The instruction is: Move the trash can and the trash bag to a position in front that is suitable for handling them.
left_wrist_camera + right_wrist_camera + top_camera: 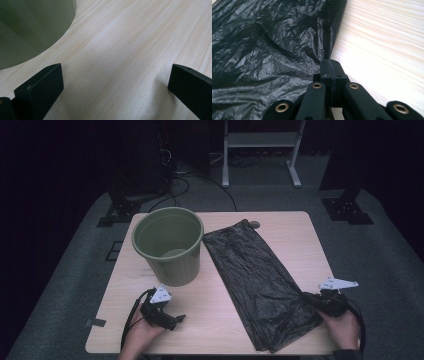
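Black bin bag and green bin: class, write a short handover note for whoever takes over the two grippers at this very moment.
Right gripper: shut on the edge of the black bin bag.
Left gripper: open, holding nothing, over bare table beside the green bin.
Bin upright, no liner in it; the bag lies mostly flat to its right.
Done: bag gripped.
Left, probably: open the bag and line the bin.

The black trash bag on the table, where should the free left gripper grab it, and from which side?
Probably the near, rumpled end of the black trash bag, coming in level from the left gripper's side. The right gripper already pinches the opposite edge there, and the loose folds rise off the table, offering the open jaws something to bite.
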{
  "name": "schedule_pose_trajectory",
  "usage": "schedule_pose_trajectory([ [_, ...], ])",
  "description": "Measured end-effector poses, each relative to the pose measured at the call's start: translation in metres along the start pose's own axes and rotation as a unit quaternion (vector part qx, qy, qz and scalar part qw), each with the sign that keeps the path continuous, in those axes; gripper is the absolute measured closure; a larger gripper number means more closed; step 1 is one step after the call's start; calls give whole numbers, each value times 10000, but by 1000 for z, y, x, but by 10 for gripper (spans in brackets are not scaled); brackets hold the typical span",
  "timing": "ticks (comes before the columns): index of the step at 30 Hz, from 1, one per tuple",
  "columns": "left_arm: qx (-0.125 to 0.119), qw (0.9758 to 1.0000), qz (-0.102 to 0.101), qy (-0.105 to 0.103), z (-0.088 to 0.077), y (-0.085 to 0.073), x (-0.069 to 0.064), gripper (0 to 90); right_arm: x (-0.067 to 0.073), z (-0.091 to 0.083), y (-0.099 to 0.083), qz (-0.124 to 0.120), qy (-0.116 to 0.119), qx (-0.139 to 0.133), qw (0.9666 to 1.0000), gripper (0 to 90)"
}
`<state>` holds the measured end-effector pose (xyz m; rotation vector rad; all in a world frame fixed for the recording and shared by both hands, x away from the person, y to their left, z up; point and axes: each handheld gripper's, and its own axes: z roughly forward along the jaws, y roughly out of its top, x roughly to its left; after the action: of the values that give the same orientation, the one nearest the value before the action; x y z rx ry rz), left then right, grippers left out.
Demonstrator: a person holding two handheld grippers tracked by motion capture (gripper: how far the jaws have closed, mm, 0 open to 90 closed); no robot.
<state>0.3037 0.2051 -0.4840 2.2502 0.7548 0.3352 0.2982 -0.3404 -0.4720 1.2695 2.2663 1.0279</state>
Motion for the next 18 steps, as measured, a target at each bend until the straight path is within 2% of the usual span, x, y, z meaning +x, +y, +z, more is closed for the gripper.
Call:
schedule_pose_trajectory([
  [8, -4, 10000, -2, -1, 0, 0, 0, 0, -16, -20, -15, 282, -262, -82, 9992, 900],
  [11, 0, 10000, -1, -1, 0, 0, 0, 0, -18, -23, -17, 341, -264, -143, 9990, 848],
  [17, -1, 10000, -2, -2, 0, 0, 0, 0, -14, -25, -12, 319, -325, -289, 9985, 664],
  [18, -1, 10000, -2, -2, 0, 0, 0, 0, -14, -25, -12, 319, -325, -289, 9985, 664],
])
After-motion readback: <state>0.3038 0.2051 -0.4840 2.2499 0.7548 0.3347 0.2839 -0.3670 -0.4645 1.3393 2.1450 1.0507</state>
